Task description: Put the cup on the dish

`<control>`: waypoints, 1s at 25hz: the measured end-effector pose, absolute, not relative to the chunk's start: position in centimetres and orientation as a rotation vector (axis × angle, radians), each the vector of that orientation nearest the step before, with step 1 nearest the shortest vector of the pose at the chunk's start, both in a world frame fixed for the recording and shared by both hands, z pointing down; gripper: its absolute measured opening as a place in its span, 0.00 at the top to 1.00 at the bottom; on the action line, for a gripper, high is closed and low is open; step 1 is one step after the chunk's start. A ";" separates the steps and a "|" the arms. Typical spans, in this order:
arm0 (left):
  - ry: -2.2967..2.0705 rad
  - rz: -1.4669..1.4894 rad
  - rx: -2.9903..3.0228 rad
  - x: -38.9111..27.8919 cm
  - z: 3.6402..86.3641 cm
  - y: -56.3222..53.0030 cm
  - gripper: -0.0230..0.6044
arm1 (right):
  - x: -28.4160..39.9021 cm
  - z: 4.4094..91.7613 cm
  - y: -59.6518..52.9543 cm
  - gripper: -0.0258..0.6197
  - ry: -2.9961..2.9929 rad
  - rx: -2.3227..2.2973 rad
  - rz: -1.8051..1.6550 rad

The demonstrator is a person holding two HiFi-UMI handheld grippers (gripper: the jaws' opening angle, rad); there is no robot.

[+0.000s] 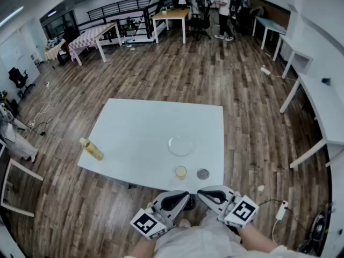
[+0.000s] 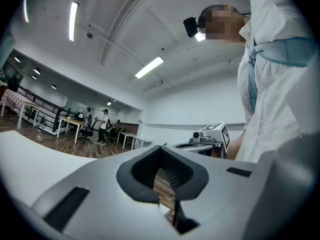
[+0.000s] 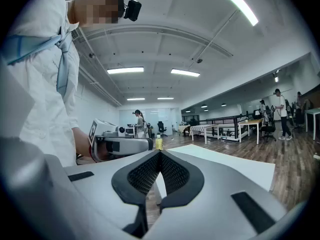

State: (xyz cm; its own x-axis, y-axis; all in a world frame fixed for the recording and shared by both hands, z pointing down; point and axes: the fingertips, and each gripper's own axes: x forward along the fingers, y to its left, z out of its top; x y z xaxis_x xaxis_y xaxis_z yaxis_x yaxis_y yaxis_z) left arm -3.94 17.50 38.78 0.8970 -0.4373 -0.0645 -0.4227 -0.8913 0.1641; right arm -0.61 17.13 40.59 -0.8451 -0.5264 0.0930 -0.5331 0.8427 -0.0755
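Note:
A small cup (image 1: 181,172) holding yellow liquid stands near the front edge of the white table (image 1: 140,128). The clear glass dish (image 1: 181,145) lies just behind it, apart from it. Both grippers are held low against the person's body, short of the table's front edge. My left gripper (image 1: 181,200) (image 2: 160,147) is shut, with nothing between its jaws. My right gripper (image 1: 210,196) (image 3: 160,152) is likewise shut and holds nothing. Each gripper view looks sideways across the room and shows the other gripper, not the cup or dish.
A small grey round disc (image 1: 202,173) lies right of the cup. A yellow bottle (image 1: 91,149) (image 3: 158,143) lies at the table's left edge. White desks (image 1: 322,106) line the right wall, and people (image 1: 223,9) stand far back by wooden tables.

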 end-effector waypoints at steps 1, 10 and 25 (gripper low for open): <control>-0.659 -0.145 2.911 -4.0 38.9 17.5 0.96 | -0.6 40.6 17.1 0.91 -2.950 0.849 0.152; -0.652 -0.150 2.906 -4.3 38.7 17.3 0.96 | -1.0 40.3 16.8 0.91 -2.956 0.848 0.152; -0.645 -0.162 2.908 -4.6 38.8 17.5 0.96 | -0.5 40.4 16.6 0.91 -3.007 0.891 0.241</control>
State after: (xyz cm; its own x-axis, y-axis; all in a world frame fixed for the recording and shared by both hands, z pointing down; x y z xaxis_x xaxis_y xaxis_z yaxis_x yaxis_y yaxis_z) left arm -4.58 17.54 38.78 0.9012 -0.4274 -0.0713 -0.4103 -0.8946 0.1772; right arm -0.55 16.58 40.44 -0.8396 -0.5418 0.0393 -0.5412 0.8279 -0.1474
